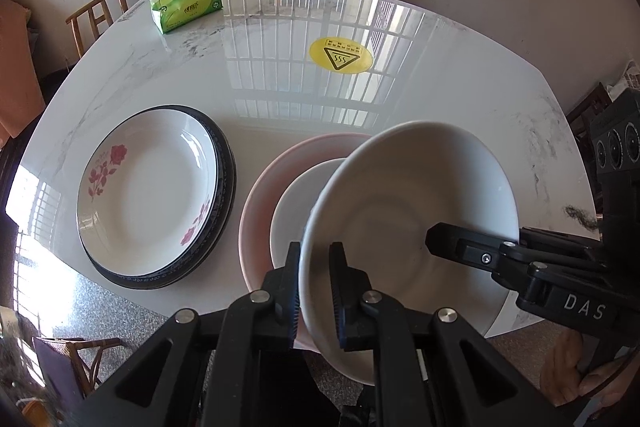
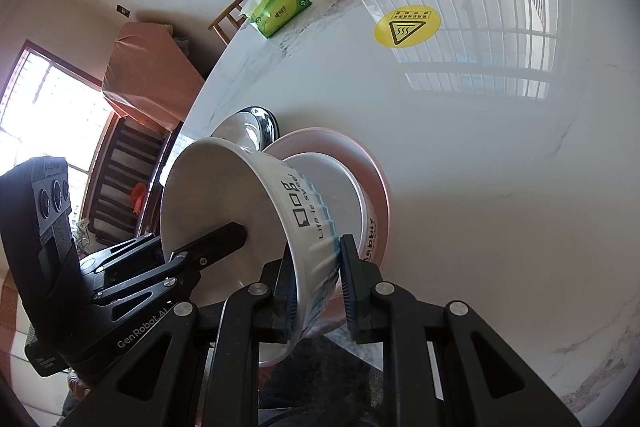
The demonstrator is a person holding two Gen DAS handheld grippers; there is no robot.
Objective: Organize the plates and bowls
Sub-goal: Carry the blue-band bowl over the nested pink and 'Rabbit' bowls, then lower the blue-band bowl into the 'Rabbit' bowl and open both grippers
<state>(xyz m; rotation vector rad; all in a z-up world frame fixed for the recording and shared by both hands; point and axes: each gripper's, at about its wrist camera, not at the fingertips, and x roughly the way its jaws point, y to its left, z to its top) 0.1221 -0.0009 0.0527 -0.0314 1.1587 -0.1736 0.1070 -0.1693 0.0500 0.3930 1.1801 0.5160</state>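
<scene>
— What are your jaws doing?

— My left gripper [image 1: 316, 291] is clamping the near rim of the white bowl [image 1: 416, 211], and my right gripper [image 2: 318, 283] is pinching its opposite wall.

— Where is the bowl sitting?

— It is tilting over a second white bowl [image 1: 296, 203] nested in the pink bowl [image 1: 264, 195] on the marble table [image 1: 440, 95]. The stacked rose plates [image 1: 148, 187] are lying just beside.

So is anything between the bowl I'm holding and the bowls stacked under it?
Nothing visible. Both the left gripper and right gripper are clamped on the rim of the white bowl, tilted just above the smaller white bowl nested in the pink bowl. No object shows between them.
</scene>
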